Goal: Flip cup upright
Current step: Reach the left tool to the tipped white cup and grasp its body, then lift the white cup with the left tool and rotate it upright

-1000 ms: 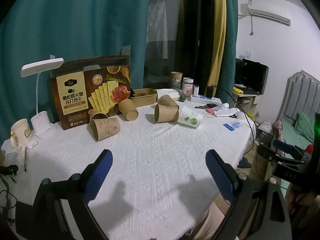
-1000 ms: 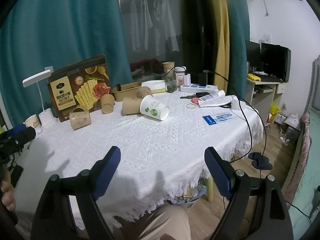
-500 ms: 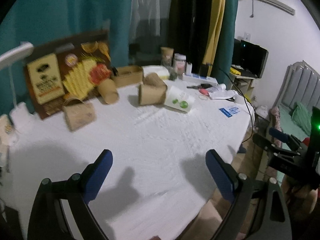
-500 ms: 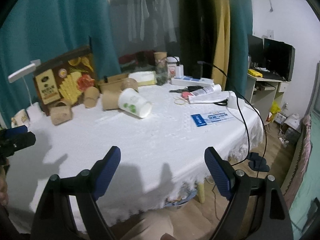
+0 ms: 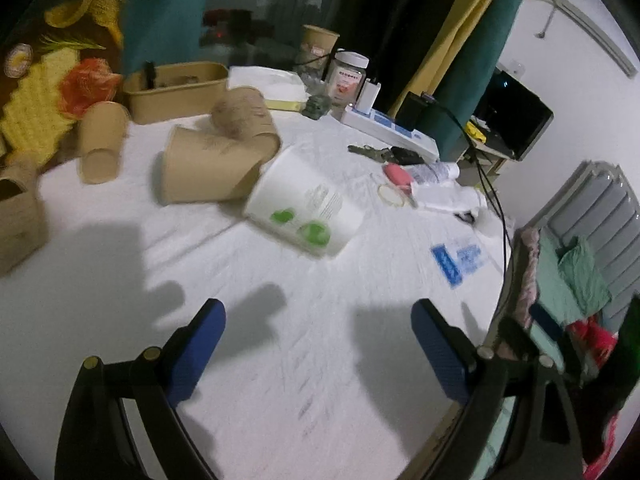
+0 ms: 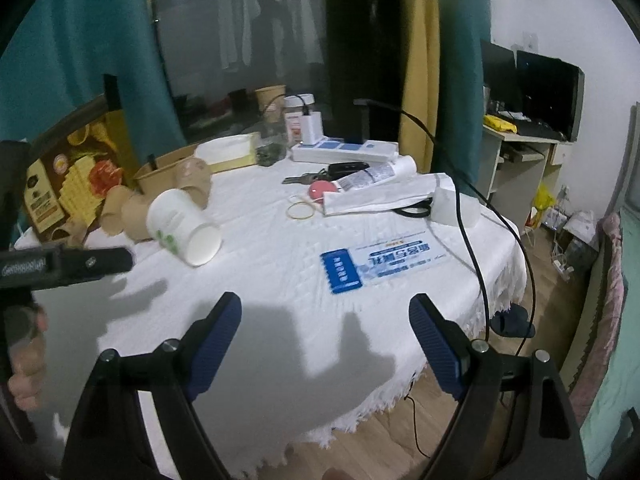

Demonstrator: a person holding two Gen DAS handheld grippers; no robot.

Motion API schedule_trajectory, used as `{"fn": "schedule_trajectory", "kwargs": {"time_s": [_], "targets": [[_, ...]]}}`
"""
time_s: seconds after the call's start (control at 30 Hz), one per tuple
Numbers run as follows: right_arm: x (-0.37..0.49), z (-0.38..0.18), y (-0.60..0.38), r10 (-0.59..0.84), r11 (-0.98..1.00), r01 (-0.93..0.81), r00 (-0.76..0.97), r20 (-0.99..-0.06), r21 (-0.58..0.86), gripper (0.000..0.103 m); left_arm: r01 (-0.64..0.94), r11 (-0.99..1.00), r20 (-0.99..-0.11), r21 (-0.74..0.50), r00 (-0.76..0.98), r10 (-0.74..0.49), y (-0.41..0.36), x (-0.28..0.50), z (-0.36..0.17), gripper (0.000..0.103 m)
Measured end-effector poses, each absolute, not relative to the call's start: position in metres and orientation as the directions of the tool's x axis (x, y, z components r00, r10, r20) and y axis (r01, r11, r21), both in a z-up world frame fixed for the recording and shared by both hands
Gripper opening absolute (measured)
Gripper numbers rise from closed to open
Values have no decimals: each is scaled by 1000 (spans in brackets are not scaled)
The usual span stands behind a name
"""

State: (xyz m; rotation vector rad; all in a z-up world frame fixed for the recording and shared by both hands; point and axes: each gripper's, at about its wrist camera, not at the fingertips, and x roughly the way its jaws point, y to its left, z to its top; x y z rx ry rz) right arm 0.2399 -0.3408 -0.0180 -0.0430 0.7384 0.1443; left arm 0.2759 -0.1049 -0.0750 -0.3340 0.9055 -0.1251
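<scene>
The white paper cup lies on its side toward the middle of the tabletop, its base touching a brown cup behind it, its open mouth facing the right-hand edge. Both the left gripper and the right gripper are spread wide, holding nothing, well short of it. The cup looks light, thin-walled and easily crushed, and likely to roll; a gentle pinch across the wall near the stiffer rolled rim seems safest.

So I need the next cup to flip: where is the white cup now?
The white cup lies on its side mid-table in the left wrist view, ahead of the open left claw, touching a tipped brown cup on its left.
</scene>
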Motion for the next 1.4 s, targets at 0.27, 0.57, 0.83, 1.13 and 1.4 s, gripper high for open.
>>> {"fn": "schedule_trajectory", "kwargs": {"time_s": [0.27, 0.57, 0.83, 1.13, 1.4], "targets": [[256, -29, -355, 95, 994, -101, 713, -695, 33, 84, -121, 898, -733, -423, 628, -261, -107, 339, -83, 94], [258, -35, -357, 80, 997, -69, 696, -714, 45, 84, -203, 821, -749, -534, 563, -349, -91, 374, -117, 74], [244, -34, -351, 59, 998, -55, 685, -726, 30, 84, -179, 792, -724, -584, 556, -409, -86, 370, -118, 67], [211, -16, -324, 95, 995, -97, 694, -714, 38, 84, -67, 819, -708, -570, 546, -448, -76, 302, -88, 66], [156, -9, -291, 175, 983, -157, 666, -725, 94, 84, 18, 866, -779, -500, 429, -458, -39, 187, -92, 66]]}}
